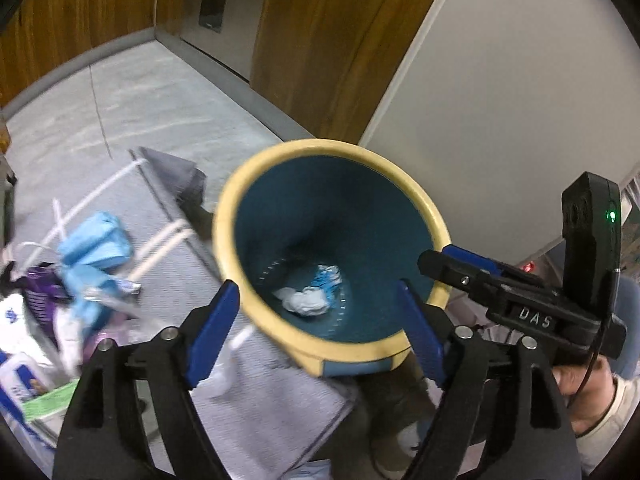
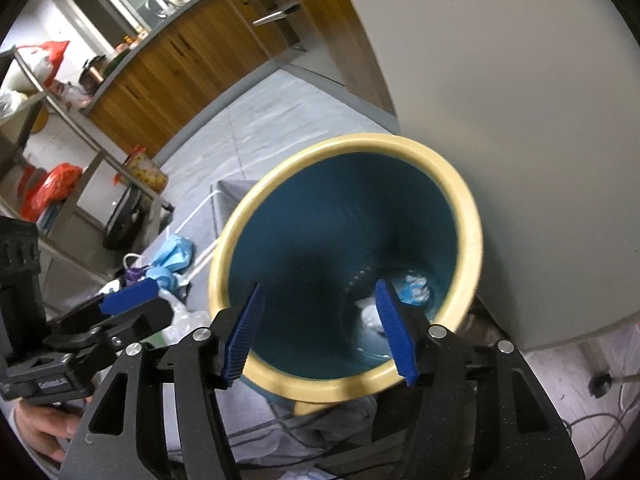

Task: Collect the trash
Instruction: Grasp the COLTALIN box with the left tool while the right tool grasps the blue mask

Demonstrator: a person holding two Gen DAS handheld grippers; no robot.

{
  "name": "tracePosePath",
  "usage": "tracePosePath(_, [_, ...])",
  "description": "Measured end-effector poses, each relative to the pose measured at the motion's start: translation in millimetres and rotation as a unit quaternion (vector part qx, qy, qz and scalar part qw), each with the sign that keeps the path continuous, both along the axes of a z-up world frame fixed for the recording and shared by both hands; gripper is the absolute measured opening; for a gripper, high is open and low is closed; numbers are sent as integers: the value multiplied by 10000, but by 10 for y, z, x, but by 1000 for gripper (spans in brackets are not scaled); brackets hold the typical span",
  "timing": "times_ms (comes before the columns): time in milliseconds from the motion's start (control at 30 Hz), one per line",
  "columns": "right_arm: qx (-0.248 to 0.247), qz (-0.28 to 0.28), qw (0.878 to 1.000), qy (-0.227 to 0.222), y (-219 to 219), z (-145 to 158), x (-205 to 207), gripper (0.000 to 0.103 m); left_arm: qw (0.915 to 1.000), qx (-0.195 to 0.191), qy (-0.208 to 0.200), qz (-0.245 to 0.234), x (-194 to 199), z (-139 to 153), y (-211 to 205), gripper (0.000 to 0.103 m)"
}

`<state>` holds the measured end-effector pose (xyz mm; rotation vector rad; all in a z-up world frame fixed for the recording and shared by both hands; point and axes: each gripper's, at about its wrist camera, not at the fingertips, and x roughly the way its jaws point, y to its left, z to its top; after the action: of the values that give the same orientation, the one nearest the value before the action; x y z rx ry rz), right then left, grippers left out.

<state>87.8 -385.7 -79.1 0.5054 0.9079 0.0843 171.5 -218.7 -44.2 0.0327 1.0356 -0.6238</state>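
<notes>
1. Wood-panelled cabinets (image 1: 328, 40) and grey floor fill the upper frame; a grey cloth (image 1: 264, 392) lies lower centre.
2. Progress looks partial: crumpled tissue (image 1: 308, 300) already sits at the bottom of the bin (image 1: 240, 184), while blue wrappers (image 1: 96, 240) remain at middle left.
3. That bin occupies centre frame, its long axis tilted, mouth facing both cameras.
4. Left tool (image 1: 318, 334) and right tool (image 2: 320, 332) both gape, holding nothing.

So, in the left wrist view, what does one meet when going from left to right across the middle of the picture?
Blue crumpled wrappers → white cords on the grey cloth → yellow-rimmed blue bin with crumpled tissue inside → the right tool, its fingers at the bin's rim.
</notes>
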Motion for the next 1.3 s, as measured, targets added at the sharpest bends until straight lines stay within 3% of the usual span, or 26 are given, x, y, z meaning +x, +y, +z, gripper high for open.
tracePosePath(133, [-3, 127, 9999, -30, 87, 33, 14, 62, 9996, 236, -183, 8, -65, 86, 224, 84])
tracePosePath(333, [-21, 288, 9996, -54, 212, 68, 28, 62, 9944, 975, -417, -48, -107, 68, 630, 86])
tracePosePath(633, [-79, 481, 9988, -75, 348, 116, 29, 62, 9866, 1623, -78, -169, 4, -299, 1143, 86])
tracePosePath(733, [-82, 481, 9988, -74, 344, 116, 32, 62, 9840, 1753, 24, -314, 5, -402, 1143, 86])
tracePosePath(900, [-83, 496, 9987, -76, 355, 128, 41, 62, 9718, 2274, 4, -626, -107, -521, 1067, 84])
tracePosePath(1100, [-78, 570, 9983, -106, 428, 148, 55, 62, 9682, 2381, 18, -770, -275, -483, 1093, 63])
tracePosePath(1233, [-91, 657, 9977, -121, 511, 158, 65, 62, 9721, 2187, 253, -806, -369, -528, 1177, 39])
tracePosePath(1300, [-97, 703, 9974, -129, 549, 164, 69, 62, 9721, 2168, 311, -845, -427, -568, 1191, 35])
